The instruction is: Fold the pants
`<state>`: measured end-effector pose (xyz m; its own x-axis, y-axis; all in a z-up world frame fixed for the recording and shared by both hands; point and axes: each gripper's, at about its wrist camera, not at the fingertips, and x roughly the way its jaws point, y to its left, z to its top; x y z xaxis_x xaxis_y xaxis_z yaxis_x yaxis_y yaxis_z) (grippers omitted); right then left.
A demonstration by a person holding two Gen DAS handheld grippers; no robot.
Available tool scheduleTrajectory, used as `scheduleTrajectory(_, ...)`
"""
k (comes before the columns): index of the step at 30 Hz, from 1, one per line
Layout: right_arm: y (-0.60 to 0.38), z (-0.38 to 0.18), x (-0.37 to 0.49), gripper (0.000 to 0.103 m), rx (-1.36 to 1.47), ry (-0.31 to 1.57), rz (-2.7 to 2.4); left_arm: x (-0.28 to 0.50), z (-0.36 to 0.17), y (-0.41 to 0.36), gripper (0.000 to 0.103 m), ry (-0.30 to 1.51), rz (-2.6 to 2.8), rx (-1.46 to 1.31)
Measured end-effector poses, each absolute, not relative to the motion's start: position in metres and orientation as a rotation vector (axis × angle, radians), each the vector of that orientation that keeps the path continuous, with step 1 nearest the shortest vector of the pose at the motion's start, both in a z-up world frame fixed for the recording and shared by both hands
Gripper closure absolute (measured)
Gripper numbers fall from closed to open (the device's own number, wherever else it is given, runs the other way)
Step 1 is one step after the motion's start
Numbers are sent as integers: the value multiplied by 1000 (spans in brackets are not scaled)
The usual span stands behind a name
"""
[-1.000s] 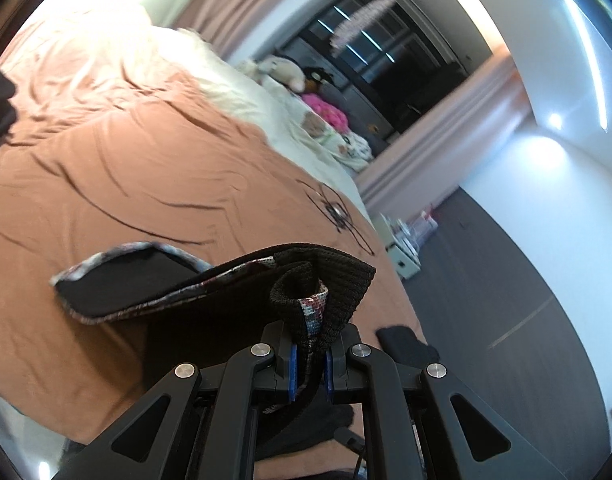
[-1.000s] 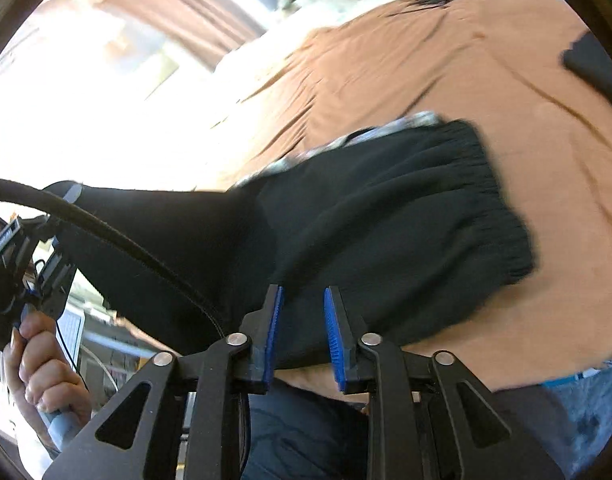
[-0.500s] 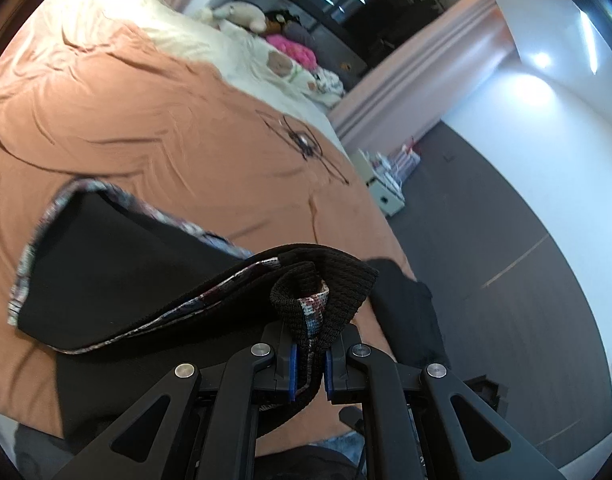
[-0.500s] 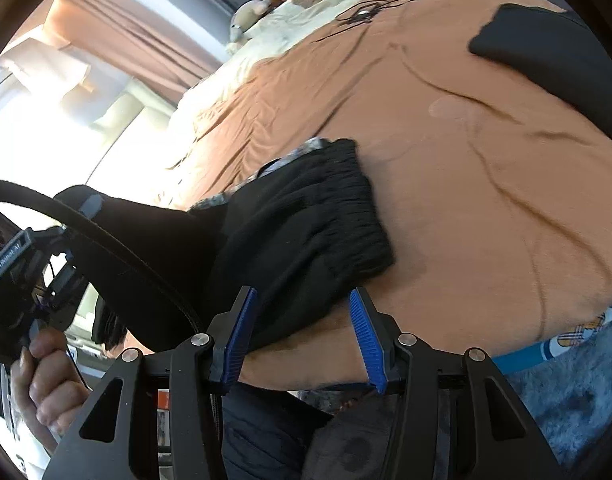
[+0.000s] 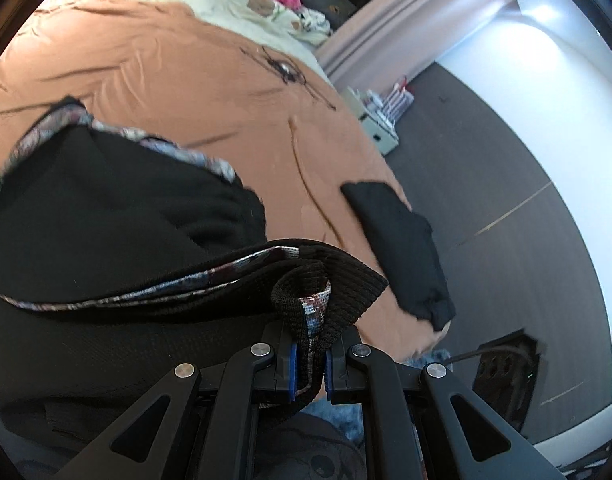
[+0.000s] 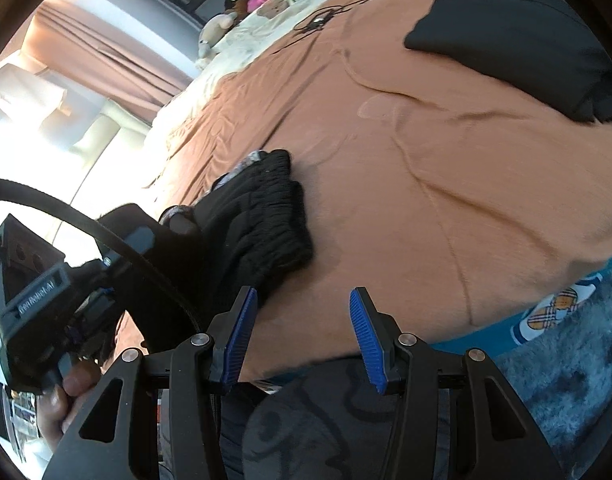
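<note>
Black knit pants (image 5: 105, 216) w/ a patterned lining lie bunched on the orange bedspread (image 5: 193, 80), near the bed's front edge; the ribbed end is doubled over itself. One ribbed hem corner is pinched in the left tongs (image 5: 308, 364), pads nearly together on the fabric, lifted just above the rest of the garment. Right tongs (image 6: 303, 340) stand about half open w/ nothing between the blue pads (image 6: 241, 332); their jaws have just been opening, and the pants lie up and to the left of them, apart from the pads. In the right-wrist view the person's hand (image 6: 61, 396) holds the left tool's handle at lower left.

Step in hand, as I read it: a fold being carried across by the left side, the right side free after letting go. Next move prob. calls for laying the held hem down flat over the body of the pants, edges matched, then the right tongs taking a fresh corner or smoothing.

Further out: another dark folded garment (image 5: 402, 248) sits near the bed's right edge, well apart. A black cable (image 5: 285, 72) lies mid-bed, pillows and soft toys beyond.
</note>
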<state>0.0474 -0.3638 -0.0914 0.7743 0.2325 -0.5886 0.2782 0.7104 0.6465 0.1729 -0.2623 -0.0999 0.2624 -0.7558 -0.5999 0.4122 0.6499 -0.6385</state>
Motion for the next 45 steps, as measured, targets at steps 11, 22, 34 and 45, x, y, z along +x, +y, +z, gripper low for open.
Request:
scheduleTrajectory(11, -367, -81, 36, 56, 785, 699, -42, 163, -103, -257, 41, 1078, -843, -363)
scheduleTrajectory(22, -329, -52, 68, 56, 627, 697, 48, 179, -79, -179, 31, 976, -701, -346)
scheduleTrajectory(34, -265, -36, 120, 56, 445, 752, 125, 186, -92, -91, 30, 957, -575, -332)
scheduleTrajectory(45, -192, -41, 176, 56, 234, 852, 171, 187, -120, -26, 27, 982, -488, -383)
